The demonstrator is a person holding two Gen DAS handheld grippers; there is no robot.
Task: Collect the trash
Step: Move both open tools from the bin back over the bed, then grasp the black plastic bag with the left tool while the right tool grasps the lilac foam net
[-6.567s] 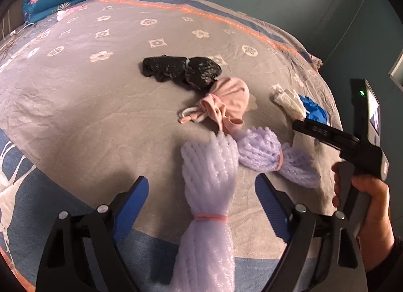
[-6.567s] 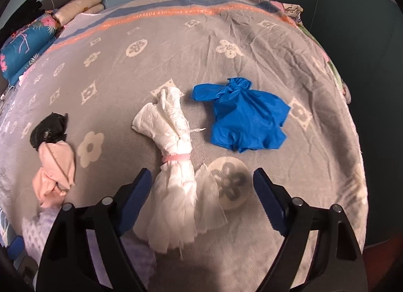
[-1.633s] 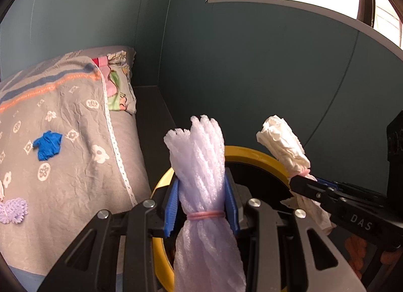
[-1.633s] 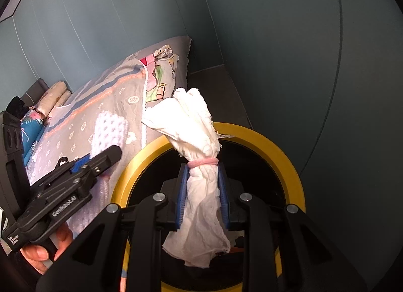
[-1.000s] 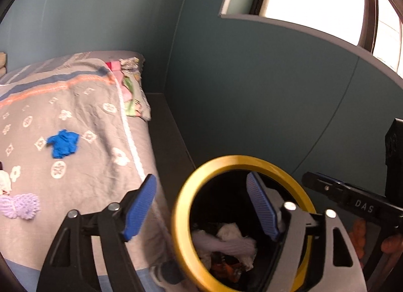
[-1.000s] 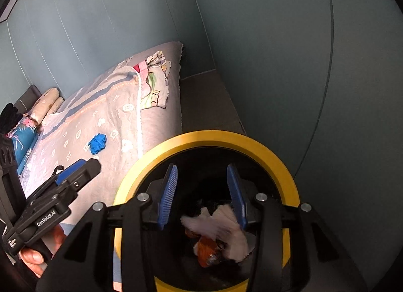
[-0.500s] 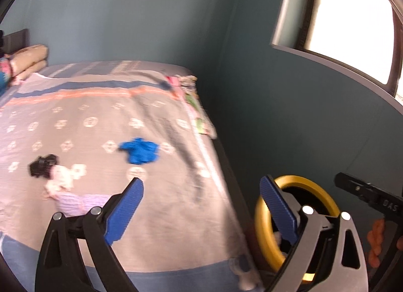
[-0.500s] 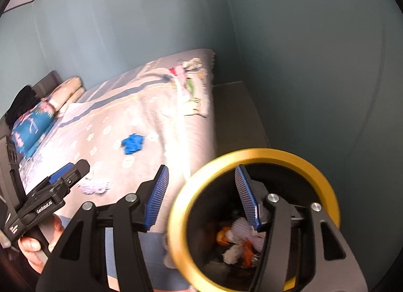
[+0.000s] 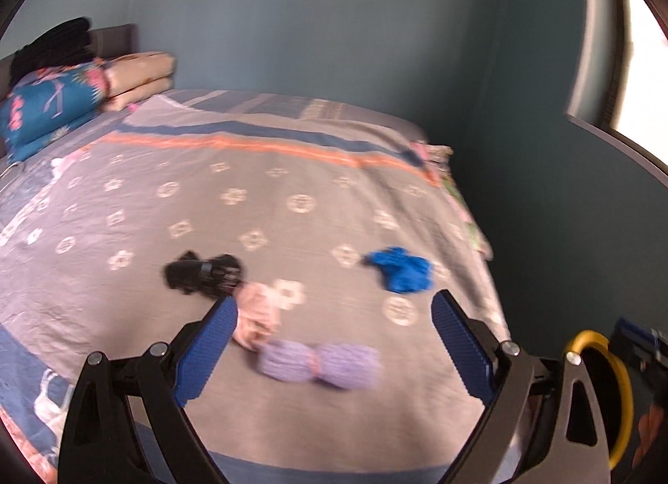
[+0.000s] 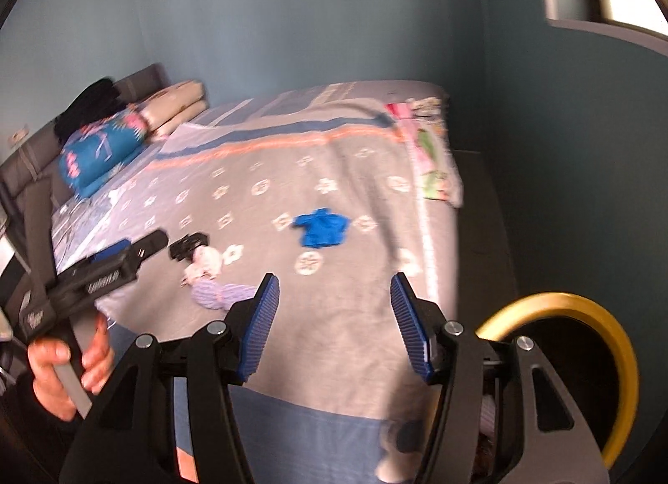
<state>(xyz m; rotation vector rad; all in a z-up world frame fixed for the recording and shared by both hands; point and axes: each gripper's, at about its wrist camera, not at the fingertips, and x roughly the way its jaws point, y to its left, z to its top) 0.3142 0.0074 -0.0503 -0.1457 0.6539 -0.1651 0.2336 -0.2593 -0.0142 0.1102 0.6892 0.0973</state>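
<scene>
Left gripper [image 9: 334,342]: the jaws stand wide apart with nothing between the blue ribbed pads [image 9: 206,350]. It points down at the bed from above its near edge. Right gripper [image 10: 334,323]: the jaws stand partly apart, also with nothing between them; its blue ribbed pads [image 10: 261,325] frame only bare bedspread.

Just beyond the left gripper's pads, a lilac foam-net bundle tied at the middle [image 9: 319,364] lies on the grey bedspread with white flower motifs [image 9: 234,196]. Touching its far left end is a crumpled pale pink cloth-like bundle [image 9: 256,313], and just behind that lies a crumpled black bundle [image 9: 202,273]. A crumpled bright blue glove-like piece [image 9: 401,274] lies well apart to the right, near the bed's right edge. The right wrist view shows the same four pieces of trash on the bed, with the blue piece ahead of the jaws and the other three in a cluster to the left.

A round black bin with a yellow rim [image 10: 584,338] stands on the floor beside the bed, at the lower right of both views; some light-coloured contents show inside, blurred. A hand [image 10: 69,367] grips the handle of the left gripper at the left of the right wrist view.

At the head of the bed lie a teal floral folded quilt [image 9: 48,104] and cream folded bedding [image 9: 140,75]. Both views are motion-blurred.
</scene>
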